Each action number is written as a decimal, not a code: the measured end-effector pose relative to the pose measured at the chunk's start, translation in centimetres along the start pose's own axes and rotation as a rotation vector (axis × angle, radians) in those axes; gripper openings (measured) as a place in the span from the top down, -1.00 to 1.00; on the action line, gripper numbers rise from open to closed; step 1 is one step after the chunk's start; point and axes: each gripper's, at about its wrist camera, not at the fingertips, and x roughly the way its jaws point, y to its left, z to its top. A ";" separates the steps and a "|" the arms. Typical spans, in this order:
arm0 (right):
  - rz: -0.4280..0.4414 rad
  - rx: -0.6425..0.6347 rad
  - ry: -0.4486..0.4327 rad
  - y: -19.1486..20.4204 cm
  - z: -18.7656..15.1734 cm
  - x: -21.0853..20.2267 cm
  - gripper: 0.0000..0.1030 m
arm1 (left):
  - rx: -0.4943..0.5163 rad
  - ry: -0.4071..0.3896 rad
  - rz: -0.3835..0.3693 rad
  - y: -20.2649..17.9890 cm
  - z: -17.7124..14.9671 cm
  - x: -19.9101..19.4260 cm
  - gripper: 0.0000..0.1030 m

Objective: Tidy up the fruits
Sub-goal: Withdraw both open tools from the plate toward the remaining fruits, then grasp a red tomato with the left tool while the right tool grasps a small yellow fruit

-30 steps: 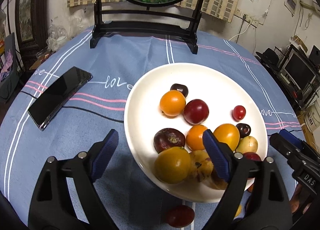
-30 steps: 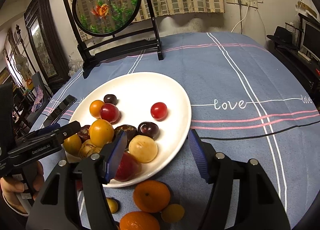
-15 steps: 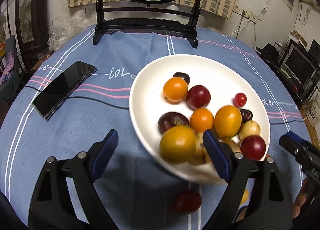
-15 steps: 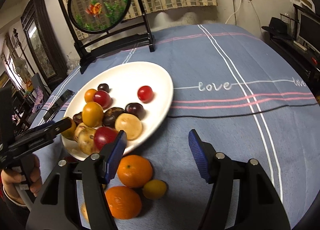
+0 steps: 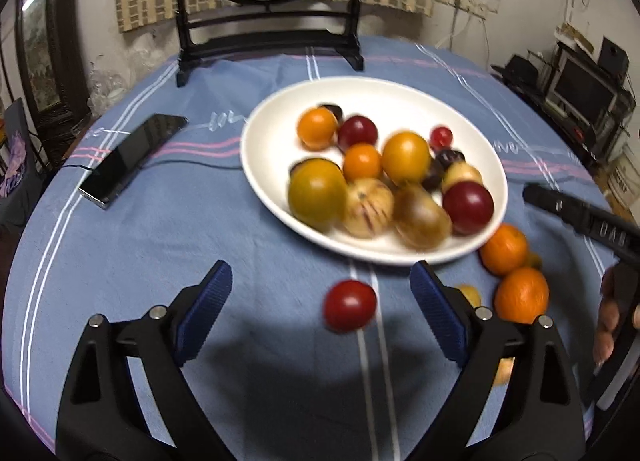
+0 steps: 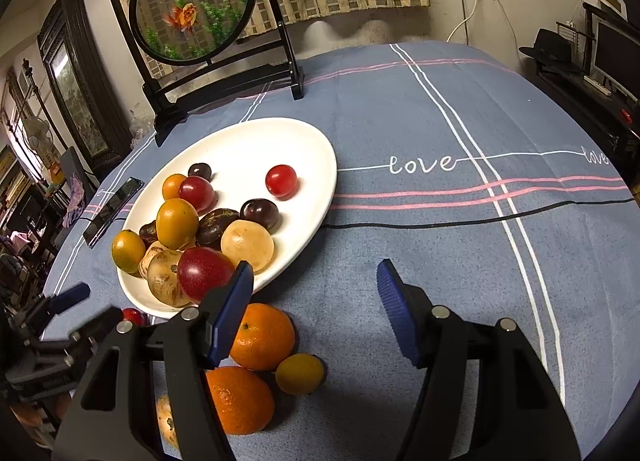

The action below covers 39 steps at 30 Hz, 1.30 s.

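Your left gripper and right gripper: jaws apart, empty, pulled back from white plate since a second ago. Red plum, two oranges, small yellow fruit now exposed on surface. Roughly twelve fruits plated; strays remain.

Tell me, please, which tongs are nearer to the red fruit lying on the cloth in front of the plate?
The left tongs. The red fruit lies between their open tips. The right tongs are open farther to its right, beside the two oranges, past the white plate.
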 end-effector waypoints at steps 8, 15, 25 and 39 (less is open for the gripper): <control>0.007 0.005 -0.032 -0.9 -0.4 -1.0 -0.25 | 0.045 0.059 -0.020 -1.2 -1.1 1.4 -0.62; 0.010 0.022 -0.055 -1.9 -0.9 -1.8 -0.25 | 0.019 0.110 -0.026 -0.9 -1.3 3.0 -0.48; 0.019 0.032 0.022 -2.2 -1.7 -1.0 -0.25 | 0.030 0.092 -0.037 -1.0 -1.3 2.6 0.33; -0.091 -0.206 0.133 -1.3 -4.4 -2.5 -0.25 | 0.029 0.092 -0.052 -1.0 -1.4 2.6 0.38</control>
